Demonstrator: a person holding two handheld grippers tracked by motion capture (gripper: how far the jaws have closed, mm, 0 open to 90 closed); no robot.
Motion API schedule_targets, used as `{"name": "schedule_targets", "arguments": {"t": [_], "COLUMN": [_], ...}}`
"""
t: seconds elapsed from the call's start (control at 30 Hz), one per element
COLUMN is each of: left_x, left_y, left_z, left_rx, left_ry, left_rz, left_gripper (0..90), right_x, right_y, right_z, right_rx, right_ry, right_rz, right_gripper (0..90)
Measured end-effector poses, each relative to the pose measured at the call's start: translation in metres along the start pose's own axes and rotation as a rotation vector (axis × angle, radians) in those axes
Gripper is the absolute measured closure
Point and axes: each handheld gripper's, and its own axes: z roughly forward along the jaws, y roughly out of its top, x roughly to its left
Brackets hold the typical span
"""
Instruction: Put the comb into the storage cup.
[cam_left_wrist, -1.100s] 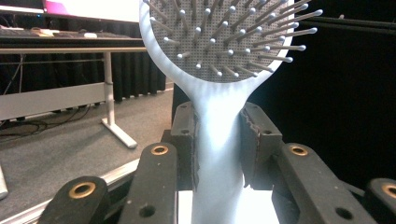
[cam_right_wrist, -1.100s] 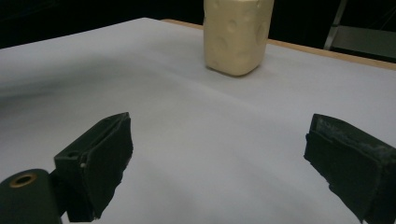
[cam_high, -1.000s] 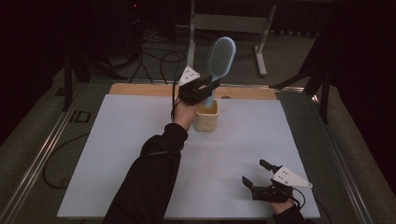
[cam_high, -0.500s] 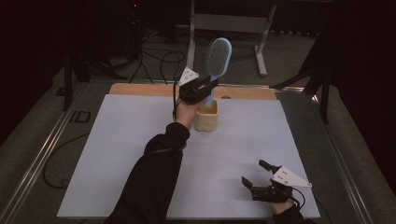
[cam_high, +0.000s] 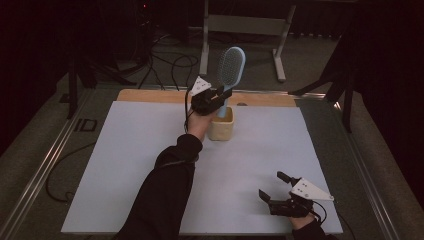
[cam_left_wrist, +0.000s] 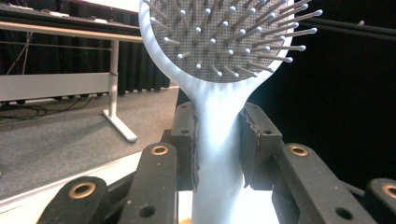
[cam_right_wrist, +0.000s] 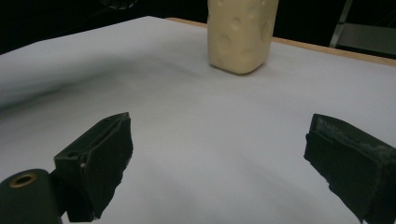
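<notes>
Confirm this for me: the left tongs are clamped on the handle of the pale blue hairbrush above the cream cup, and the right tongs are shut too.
Not quite. The right tongs are open, their jaws standing wide apart over the white sheet, as the right gripper view shows. The rest holds: the left tongs clamp the hairbrush handle above the cream cup.

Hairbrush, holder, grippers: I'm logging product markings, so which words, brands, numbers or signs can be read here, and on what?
None can be read.
Hairbrush: plain light blue, no print seen.
Cream holder: dimples, no lettering.
White table sheet: blank.
Left gripper and right gripper: no marks seen.
</notes>
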Motion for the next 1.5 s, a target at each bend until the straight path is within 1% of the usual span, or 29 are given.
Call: {"name": "schedule_targets", "arguments": {"t": [0.17, 0.23, 0.27, 0.3, 0.43, 0.47, 0.6, 0.63, 0.77, 0.8, 0.83, 0.9, 0.93, 1.07, 1.17, 1.27, 1.37, 1.4, 1.43, 1.47, 1.5], "left_x": [0.003, 0.004, 0.004, 0.005, 0.005, 0.005, 0.005, 0.004, 0.004, 0.004, 0.004, 0.004, 0.004, 0.002, 0.002, 0.002, 0.002, 0.001, 0.001, 0.001, 0.0], "left_y": [-0.006, -0.008, -0.009, -0.01, -0.015, -0.016, -0.02, -0.021, -0.025, -0.026, -0.026, -0.027, -0.028, -0.031, -0.033, -0.036, -0.038, -0.038, -0.038, -0.038, -0.038], "left_z": [0.002, 0.002, 0.003, 0.003, 0.005, 0.005, 0.008, 0.008, 0.009, 0.01, 0.01, 0.01, 0.01, 0.01, 0.01, 0.01, 0.009, 0.008, 0.008, 0.008, 0.008], "left_rx": [0.003, 0.003, 0.003, 0.003, 0.005, 0.01, 0.025, 0.033, 0.05, 0.049, 0.054, 0.063, 0.067, 0.075, 0.084, 0.084, 0.083, 0.078, 0.075, 0.075, 0.076], "left_ry": [0.015, 0.025, 0.021, 0.026, 0.024, 0.029, 0.033, 0.04, 0.05, 0.061, 0.059, 0.072, 0.071, 0.098, 0.101, 0.101, 0.098, 0.102, 0.095, 0.086, 0.092], "left_rz": [-0.008, 0.002, 0.004, 0.012, 0.024, 0.029, 0.031, 0.04, 0.05, 0.053, 0.052, 0.065, 0.068, 0.09, 0.105, 0.096, 0.097, 0.103, 0.102, 0.097, 0.097], "left_gripper": [70.2, 70.2, 70.2, 70.2, 70.1, 70.1, 70.1, 70.1, 70.0, 69.9, 70.0, 69.9, 69.9, 69.8, 69.7, 69.5, 69.1, 69.0, 68.4, 66.9, 62.6], "right_x": [0.0, 0.0, 0.0, 0.0, -0.001, -0.001, -0.001, -0.001, -0.001, -0.001, -0.001, -0.001, -0.001, -0.001, -0.001, -0.001, -0.001, -0.001, -0.001, -0.001, -0.001], "right_y": [0.0, 0.0, 0.0, 0.0, 0.0, 0.0, 0.0, 0.0, 0.0, 0.0, 0.0, 0.0, 0.0, 0.0, 0.0, 0.0, 0.0, 0.0, 0.0, -0.001, -0.001], "right_z": [0.0, 0.0, 0.0, 0.0, 0.0, 0.0, -0.001, -0.001, -0.001, -0.001, -0.001, -0.001, -0.001, -0.001, -0.001, -0.001, -0.001, -0.001, -0.001, -0.001, -0.001], "right_rx": [0.0, -0.003, -0.002, -0.003, -0.004, -0.004, -0.004, -0.004, -0.006, -0.005, -0.005, -0.005, -0.005, -0.003, -0.005, -0.003, -0.002, -0.003, -0.001, -0.001, -0.001], "right_ry": [0.0, -0.002, -0.001, 0.0, 0.001, 0.002, 0.001, 0.001, 0.002, 0.002, 0.002, 0.002, 0.002, 0.004, 0.005, 0.006, 0.007, 0.007, 0.007, 0.007, 0.007], "right_rz": [0.002, 0.0, 0.001, 0.003, 0.001, 0.004, 0.002, 0.002, 0.003, 0.002, 0.002, 0.003, 0.003, 0.006, 0.002, 0.006, 0.004, 0.004, 0.004, 0.005, 0.005], "right_gripper": [7.5, 7.5, 7.5, 7.5, 7.5, 7.5, 7.5, 7.5, 7.5, 7.5, 7.5, 7.5, 7.6, 7.5, 7.5, 7.5, 7.5, 7.5, 7.5, 7.5, 7.5]}}
